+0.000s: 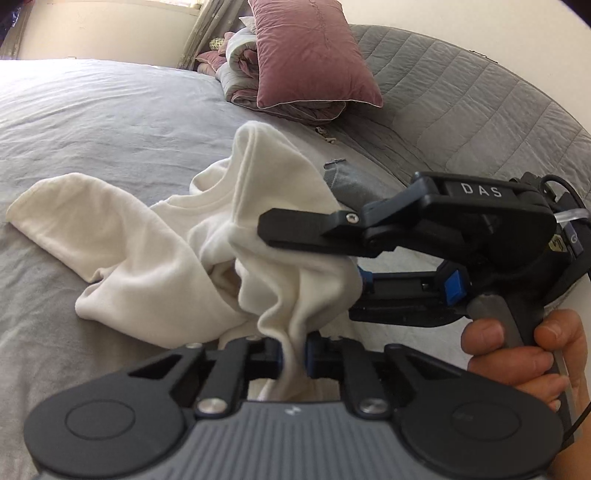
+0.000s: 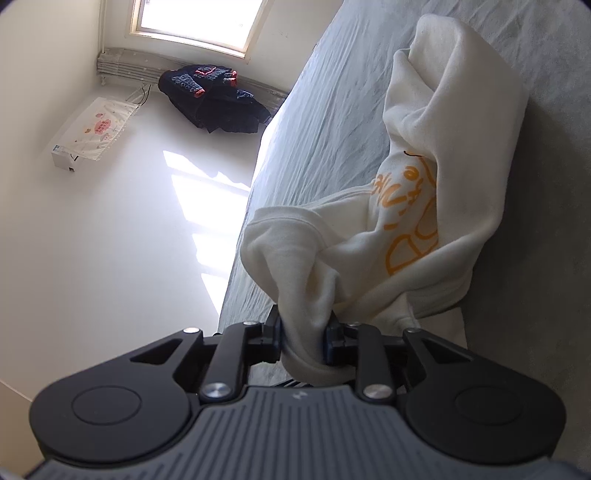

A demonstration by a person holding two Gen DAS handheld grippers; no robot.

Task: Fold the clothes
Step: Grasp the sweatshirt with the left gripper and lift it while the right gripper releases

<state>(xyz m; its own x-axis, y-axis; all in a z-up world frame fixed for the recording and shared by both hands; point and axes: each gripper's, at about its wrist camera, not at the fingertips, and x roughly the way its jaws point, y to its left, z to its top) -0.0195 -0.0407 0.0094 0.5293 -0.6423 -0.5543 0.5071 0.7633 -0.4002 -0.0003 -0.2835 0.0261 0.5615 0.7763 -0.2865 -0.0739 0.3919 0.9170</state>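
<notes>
A cream sweatshirt lies bunched on the grey bed sheet, one sleeve stretched out to the left. My left gripper is shut on a fold of its fabric at the bottom of the left wrist view. In that same view my right gripper comes in from the right, a hand on its handle, shut on another bunch of the cloth. The right wrist view shows the sweatshirt with an orange print, and the right gripper clamped on a thick roll of it.
A mauve pillow leans on folded bedding at the head of the bed, beside a grey quilted headboard. A grey garment lies behind the sweatshirt. Off the bed's edge are pale floor, dark clothes and a window.
</notes>
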